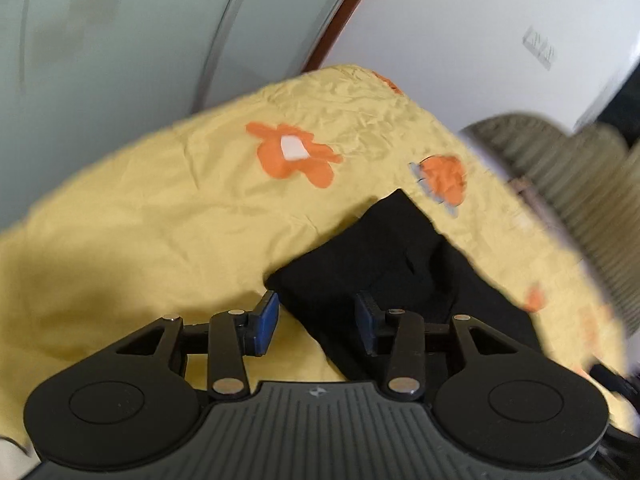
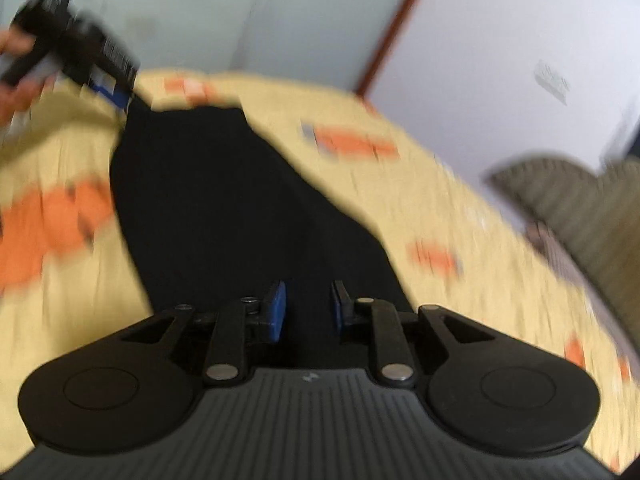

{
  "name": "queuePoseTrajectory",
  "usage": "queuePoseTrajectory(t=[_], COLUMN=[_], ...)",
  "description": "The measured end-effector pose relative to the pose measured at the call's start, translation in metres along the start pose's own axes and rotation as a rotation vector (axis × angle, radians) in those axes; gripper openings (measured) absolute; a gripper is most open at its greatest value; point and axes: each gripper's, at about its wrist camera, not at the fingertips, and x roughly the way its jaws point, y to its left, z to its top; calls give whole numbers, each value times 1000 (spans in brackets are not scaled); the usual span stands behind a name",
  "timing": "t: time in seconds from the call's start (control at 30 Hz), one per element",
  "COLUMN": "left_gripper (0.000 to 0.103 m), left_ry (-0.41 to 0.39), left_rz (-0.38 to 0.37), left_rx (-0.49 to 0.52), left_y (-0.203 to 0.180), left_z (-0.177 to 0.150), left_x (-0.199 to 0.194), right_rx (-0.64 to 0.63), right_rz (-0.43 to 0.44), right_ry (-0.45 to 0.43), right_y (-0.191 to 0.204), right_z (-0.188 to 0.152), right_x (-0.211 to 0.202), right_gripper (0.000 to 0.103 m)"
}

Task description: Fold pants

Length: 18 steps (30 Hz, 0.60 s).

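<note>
Left gripper (image 1: 316, 322) tilted down over the bedsheet (image 1: 160, 208), jaws apart, empty, right gripper (image 2: 306, 310) likewise angled down, empty, black pants (image 2: 208, 200) lying lengthwise away from it on the sheet.

The black pants (image 1: 384, 256) lie flat on the yellow bedspread with orange flowers (image 1: 168, 216), folded into a compact, layered shape. In the left wrist view one squared corner points toward the bedspread's far edge, and an inner fold shows as a faint crease. In the right wrist view the pants (image 2: 224, 208) run as a long dark panel up the bedspread (image 2: 420, 208), narrowing toward its far edge.
</note>
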Motion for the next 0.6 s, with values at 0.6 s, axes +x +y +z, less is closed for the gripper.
queuePoseTrajectory(t=[0.6], left_gripper=[77], left_ry=[28], left_rz=[-248], left_rx=[-341], left_y=[29], left_z=[-7], left_x=[31], right_rx=[475], right_rz=[851], right_ry=[167], right_y=[-55], right_z=[150], right_x=[267], right_gripper=[68])
